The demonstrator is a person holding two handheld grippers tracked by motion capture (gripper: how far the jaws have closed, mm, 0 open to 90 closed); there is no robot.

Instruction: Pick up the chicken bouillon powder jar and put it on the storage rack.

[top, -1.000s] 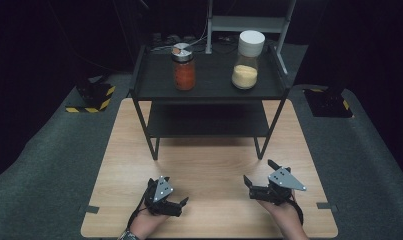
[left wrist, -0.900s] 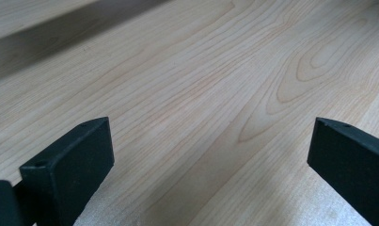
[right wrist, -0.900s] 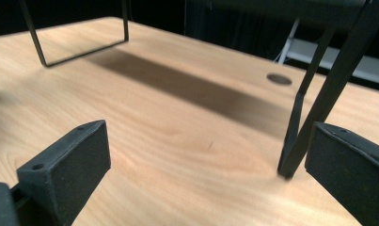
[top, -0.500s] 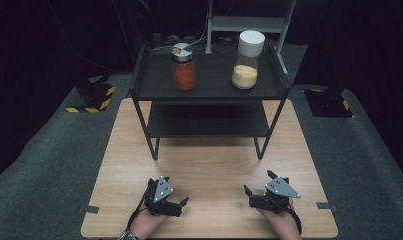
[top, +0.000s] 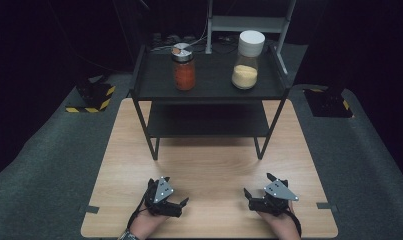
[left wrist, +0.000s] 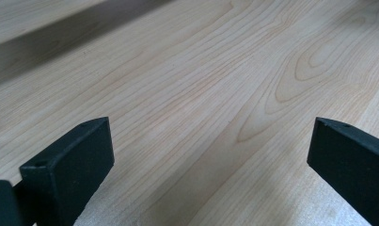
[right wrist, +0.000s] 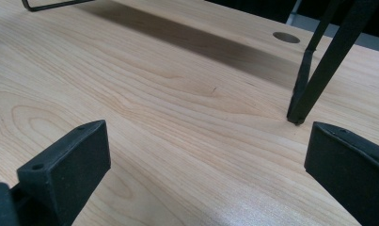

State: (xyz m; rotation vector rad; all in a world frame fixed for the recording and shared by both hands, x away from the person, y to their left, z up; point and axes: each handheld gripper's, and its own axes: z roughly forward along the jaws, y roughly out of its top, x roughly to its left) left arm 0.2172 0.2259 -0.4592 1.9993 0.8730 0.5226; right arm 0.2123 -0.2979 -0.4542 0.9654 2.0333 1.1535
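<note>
Two jars stand on the top level of a black two-tier shelf rack [top: 209,95]. One is a jar of red powder [top: 184,69] with a metal lid, the other a jar of yellow grains [top: 247,62] with a white lid. Both grippers rest low on the wooden table [top: 214,165] near its front edge, far from the jars. My left gripper [top: 181,206] is open, and bare wood lies between its jaws in the left gripper view [left wrist: 210,155]. My right gripper [top: 258,185] is open too, with nothing between its jaws [right wrist: 206,160].
The rack's lower shelf [top: 209,122] holds nothing. One rack leg [right wrist: 314,70] stands ahead of my right gripper, with a round hole [right wrist: 286,37] in the tabletop beyond it. Grey carpet [top: 49,165] surrounds the table. Black fixtures with yellow-striped bases [top: 91,95] sit on either side.
My right gripper has drawn back toward the front edge and settled lower on the table. The left gripper has stayed put.
</note>
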